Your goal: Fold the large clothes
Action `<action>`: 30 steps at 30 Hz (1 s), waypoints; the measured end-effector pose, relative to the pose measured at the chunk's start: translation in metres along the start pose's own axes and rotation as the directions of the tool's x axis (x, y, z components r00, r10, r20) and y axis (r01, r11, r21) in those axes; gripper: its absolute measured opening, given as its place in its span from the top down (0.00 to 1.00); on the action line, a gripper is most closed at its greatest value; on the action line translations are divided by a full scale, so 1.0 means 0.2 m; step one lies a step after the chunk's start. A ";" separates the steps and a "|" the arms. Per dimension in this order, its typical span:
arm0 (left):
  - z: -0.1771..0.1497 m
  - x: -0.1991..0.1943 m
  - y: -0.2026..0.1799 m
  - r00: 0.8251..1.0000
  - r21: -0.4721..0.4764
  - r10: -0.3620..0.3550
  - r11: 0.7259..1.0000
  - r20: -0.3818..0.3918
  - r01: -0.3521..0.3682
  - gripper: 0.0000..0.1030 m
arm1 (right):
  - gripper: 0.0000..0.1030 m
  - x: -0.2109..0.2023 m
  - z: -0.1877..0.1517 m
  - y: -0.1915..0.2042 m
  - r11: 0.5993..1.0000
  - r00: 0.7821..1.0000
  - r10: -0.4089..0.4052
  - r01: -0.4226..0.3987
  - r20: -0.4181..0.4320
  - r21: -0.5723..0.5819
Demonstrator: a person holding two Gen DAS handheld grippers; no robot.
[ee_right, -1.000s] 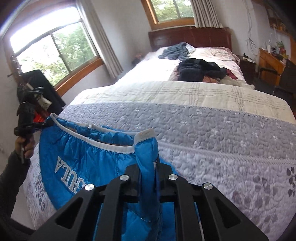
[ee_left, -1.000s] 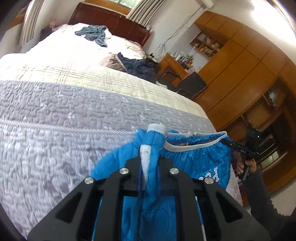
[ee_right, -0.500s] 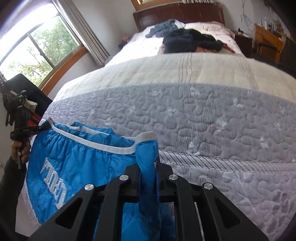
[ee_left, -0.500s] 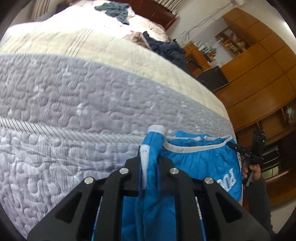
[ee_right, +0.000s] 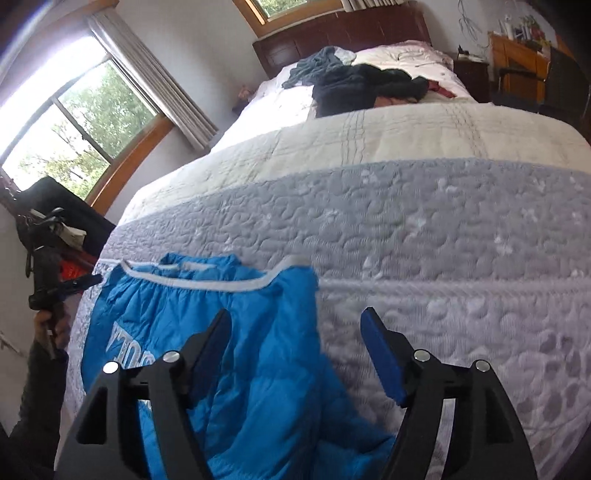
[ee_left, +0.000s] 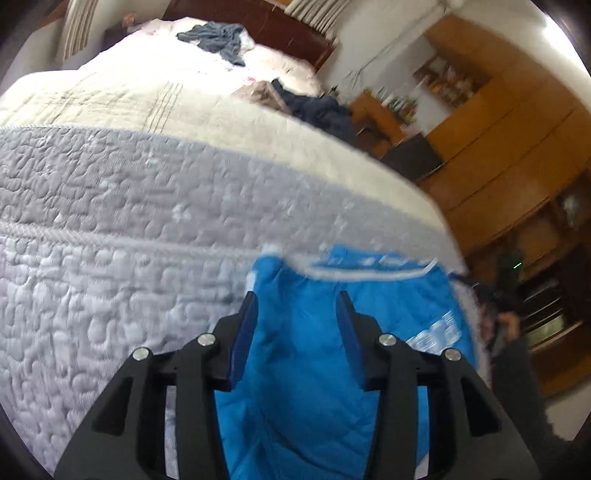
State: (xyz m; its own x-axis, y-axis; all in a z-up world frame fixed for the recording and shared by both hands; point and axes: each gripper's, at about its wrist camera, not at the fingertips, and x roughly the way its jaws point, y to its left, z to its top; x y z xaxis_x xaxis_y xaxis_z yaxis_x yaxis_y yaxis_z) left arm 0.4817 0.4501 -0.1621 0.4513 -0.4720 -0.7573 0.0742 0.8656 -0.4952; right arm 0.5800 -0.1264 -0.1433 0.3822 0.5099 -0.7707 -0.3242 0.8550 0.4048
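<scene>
A bright blue padded jacket [ee_left: 303, 369] with a white-trimmed hem lies on the grey quilted bedspread [ee_left: 110, 221] at the foot of the bed. My left gripper [ee_left: 297, 299] is open, its blue pads standing apart over the jacket's left corner. In the right wrist view the jacket [ee_right: 258, 369] shows white lettering, and my right gripper [ee_right: 295, 314] is open wide over its right corner, with one pad above the cloth and the other above the bedspread [ee_right: 443, 258]. The left gripper [ee_right: 79, 284] also shows there, held by a hand [ee_right: 51, 325] at the jacket's far edge.
A dark clothes pile [ee_right: 369, 85] and a grey-blue garment [ee_right: 317, 62] lie near the wooden headboard [ee_right: 343, 33]. A window [ee_right: 74, 122] is on the left and wooden cabinets [ee_left: 498, 147] on the right. A black bag [ee_right: 62, 206] stands beside the bed.
Both grippers were shut on the jacket's hem corners; now both are open and the jacket has dropped flat onto the bedspread. The left view is motion-blurred.
</scene>
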 end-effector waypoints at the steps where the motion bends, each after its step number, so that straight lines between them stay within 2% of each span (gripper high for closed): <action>1: -0.01 0.03 0.01 1.000 -0.008 0.005 1.000 -0.026 -0.005 0.49 | 0.29 0.01 -0.01 0.00 1.000 1.000 -0.007 0.007 -0.003 -0.007; 3: -0.04 0.10 0.04 0.995 -0.039 -0.049 0.998 -0.087 0.046 0.31 | 0.28 0.05 -0.01 0.01 1.000 0.999 0.008 -0.008 -0.031 0.006; 5: -0.06 0.19 0.06 0.989 -0.049 -0.061 0.997 -0.134 0.055 0.33 | 0.28 0.12 -0.04 0.02 1.000 0.996 0.022 -0.020 -0.090 0.024; 6: -0.07 0.21 0.07 0.990 -0.052 -0.050 0.998 -0.131 0.043 0.48 | 0.33 0.15 -0.06 0.03 1.000 0.994 0.020 -0.018 -0.103 0.024; 7: -0.07 0.22 0.07 0.990 -0.066 -0.066 0.996 -0.121 0.058 0.58 | 0.66 0.14 -0.07 0.04 0.999 0.995 0.030 -0.029 -0.099 0.018; 8: -0.07 0.20 0.07 0.995 -0.066 -0.057 0.996 -0.086 0.052 0.73 | 0.76 0.14 -0.07 0.05 0.999 0.995 0.041 -0.040 -0.094 0.004; 9: -0.07 0.17 0.06 0.997 -0.059 -0.052 0.997 -0.057 0.048 0.85 | 0.85 0.12 -0.07 0.08 0.999 0.997 0.037 -0.038 -0.068 -0.013; 10: -0.06 0.11 0.04 0.997 -0.036 -0.071 0.997 0.001 0.071 0.88 | 0.90 0.07 -0.06 0.11 0.998 0.999 0.044 -0.045 -0.024 -0.032; 12: -0.05 0.01 0.01 0.989 0.009 -0.108 0.994 0.100 0.107 0.92 | 0.93 -0.07 -0.04 0.15 0.996 0.991 0.082 -0.077 0.102 -0.053; 13: -0.04 -0.01 0.02 0.984 0.019 -0.113 0.994 0.136 0.111 0.92 | 0.93 -0.10 -0.03 0.14 0.995 0.986 0.093 -0.087 0.137 -0.048; 15: -0.01 0.03 0.07 0.987 -0.027 -0.107 0.993 0.121 0.111 0.92 | 0.93 -0.09 -0.01 0.10 0.996 0.984 0.085 -0.084 0.159 -0.012; 18: 0.03 0.22 0.16 0.998 -0.096 -0.064 0.993 0.012 0.065 0.92 | 0.93 0.08 0.00 0.06 1.000 0.997 0.017 -0.017 0.081 0.006; 20: 0.04 0.28 0.19 0.998 -0.111 -0.055 0.992 -0.020 0.053 0.91 | 0.92 0.20 -0.01 0.01 0.999 1.000 -0.024 0.024 -0.001 0.027; 21: 0.05 0.30 0.21 0.997 -0.130 -0.064 0.990 -0.031 0.059 0.90 | 0.90 0.24 -0.01 0.00 0.999 0.999 -0.029 0.030 -0.021 0.036; 22: 0.05 0.31 0.23 0.996 -0.139 -0.074 0.988 -0.042 0.068 0.89 | 0.83 0.29 -0.02 -0.03 0.998 0.998 -0.026 0.029 -0.049 0.055; 24: 0.05 0.29 0.23 0.996 -0.137 -0.070 0.989 -0.051 0.063 0.80 | 0.75 0.30 -0.02 -0.05 0.997 0.997 -0.018 0.023 -0.072 0.071; 25: 0.05 0.24 0.24 0.998 -0.128 -0.052 0.991 -0.034 0.048 0.77 | 0.64 0.27 -0.01 -0.04 0.998 0.997 -0.026 0.030 -0.070 0.063; 26: 0.05 0.18 0.22 0.999 -0.116 -0.034 0.993 -0.005 0.033 0.70 | 0.59 0.23 0.00 -0.03 0.998 0.998 -0.041 0.044 -0.055 0.054; 27: 0.04 0.09 0.21 0.999 -0.095 -0.006 0.995 0.031 0.009 0.65 | 0.56 0.15 0.02 -0.01 0.998 0.999 -0.052 0.053 -0.011 0.046; 28: 0.05 -0.01 0.18 0.997 -0.063 0.027 0.998 0.079 -0.022 0.64 | 0.54 0.09 0.04 -0.01 0.997 0.997 -0.072 0.071 0.028 0.033; 29: 0.07 -0.10 0.14 0.991 -0.042 0.040 0.999 0.127 -0.034 0.64 | 0.54 0.02 0.06 0.02 0.995 0.993 -0.095 0.094 0.072 0.012; 30: 0.09 -0.17 0.09 0.987 -0.029 0.019 0.999 0.160 -0.014 0.64 | 0.54 -0.02 0.07 0.04 0.994 0.988 -0.108 0.109 0.109 -0.002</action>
State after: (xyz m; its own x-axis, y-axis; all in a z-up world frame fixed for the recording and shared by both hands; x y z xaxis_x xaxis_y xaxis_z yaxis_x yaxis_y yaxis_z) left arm 0.4824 0.4851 -0.1374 0.5894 -0.4228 -0.6883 0.0423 0.8671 -0.4963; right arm 0.5883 -0.1200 -0.1289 0.5070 0.4221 -0.7515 -0.2829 0.9051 0.3175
